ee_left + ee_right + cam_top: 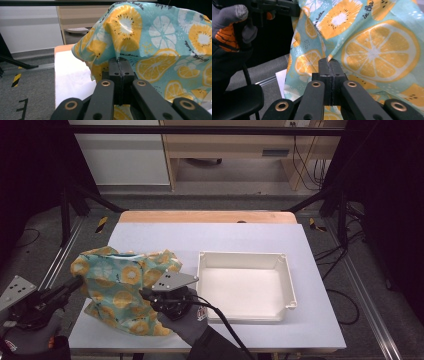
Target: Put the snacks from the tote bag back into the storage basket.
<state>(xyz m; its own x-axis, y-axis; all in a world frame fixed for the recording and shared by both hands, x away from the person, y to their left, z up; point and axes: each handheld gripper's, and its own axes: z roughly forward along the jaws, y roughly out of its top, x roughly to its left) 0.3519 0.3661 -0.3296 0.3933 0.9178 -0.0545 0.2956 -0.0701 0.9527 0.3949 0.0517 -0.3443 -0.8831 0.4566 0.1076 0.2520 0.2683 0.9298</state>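
While both grippers pinch the citrus-print cloth (pixel 117 287), the white tray (pixel 287 285) sits bare.
Left gripper (pixel 120 61) and right gripper (pixel 329 61) fingers clamped on cloth, lifted off the counter (pixel 200 237).

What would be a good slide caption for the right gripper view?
Right gripper with its black fingers pinched shut on a fold of the citrus-print cloth.

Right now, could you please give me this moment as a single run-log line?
left gripper: shut on cloth | right gripper: shut on cloth | cloth: lifted, left of white tray | tray: empty
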